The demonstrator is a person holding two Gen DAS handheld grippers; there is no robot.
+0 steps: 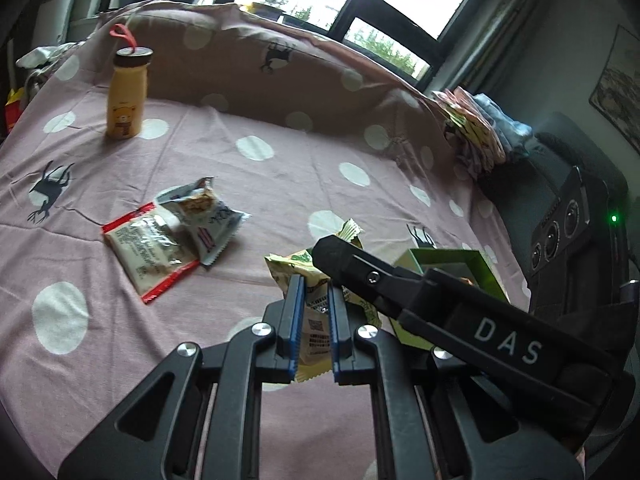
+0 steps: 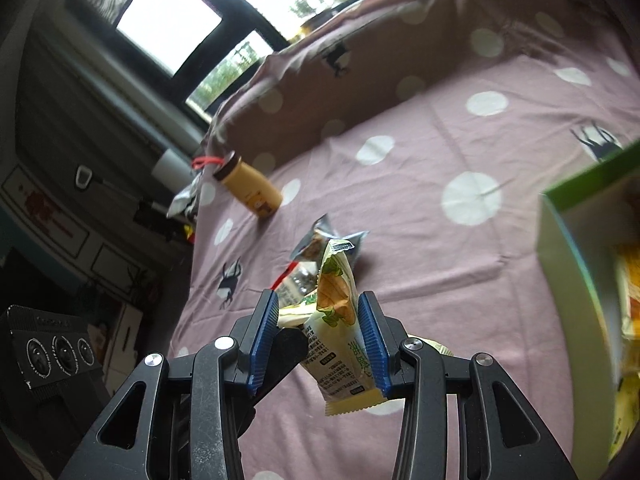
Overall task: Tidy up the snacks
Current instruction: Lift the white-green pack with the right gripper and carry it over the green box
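My left gripper (image 1: 314, 304) is shut on a pale yellow-green snack packet (image 1: 316, 332) and holds it above the pink spotted cloth. My right gripper (image 2: 318, 320) stands around the same packet (image 2: 336, 336); its jaws are apart, the right pad touching the packet and the left pad off it. One right finger crosses the left wrist view (image 1: 360, 268). Two more snack packets lie on the cloth: a red-edged one (image 1: 148, 248) and a silver one (image 1: 204, 212), also in the right wrist view (image 2: 320, 244). A green box (image 1: 452, 268) sits on the right.
A yellow bottle (image 1: 126, 100) with a red loop stands at the far left of the cloth (image 1: 280, 184). The green box (image 2: 576, 280) holds yellow packets. Folded clothes (image 1: 480, 132) lie at the far right. A black device (image 1: 568, 220) sits beyond the cloth's edge.
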